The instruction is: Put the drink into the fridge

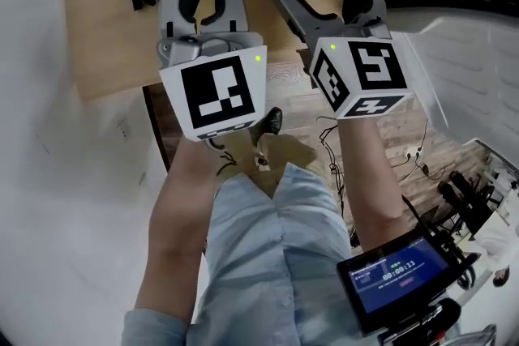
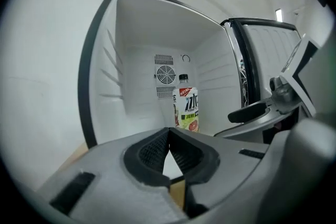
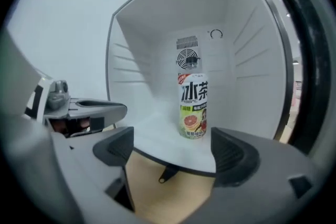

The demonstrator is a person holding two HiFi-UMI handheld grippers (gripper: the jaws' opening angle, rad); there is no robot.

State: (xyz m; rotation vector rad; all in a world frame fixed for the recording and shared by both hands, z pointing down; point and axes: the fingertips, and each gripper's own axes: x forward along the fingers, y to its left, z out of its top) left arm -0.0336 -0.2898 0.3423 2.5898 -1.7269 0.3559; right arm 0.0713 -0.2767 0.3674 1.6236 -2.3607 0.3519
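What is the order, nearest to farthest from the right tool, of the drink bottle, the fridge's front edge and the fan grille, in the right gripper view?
1. Fridge's front edge, low, just ahead of the right tool.
2. Drink bottle, upright inside, centre.
3. Fan grille, at the back, behind the bottle's cap.

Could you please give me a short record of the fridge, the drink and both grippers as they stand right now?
Drink bottle: upright on the fridge floor, cap on
Fridge: open, holds only the bottle
Left gripper: jaws together, empty
Right gripper: jaws apart, empty, short of the bottle
Task state: drink already inside, fridge not yet closed
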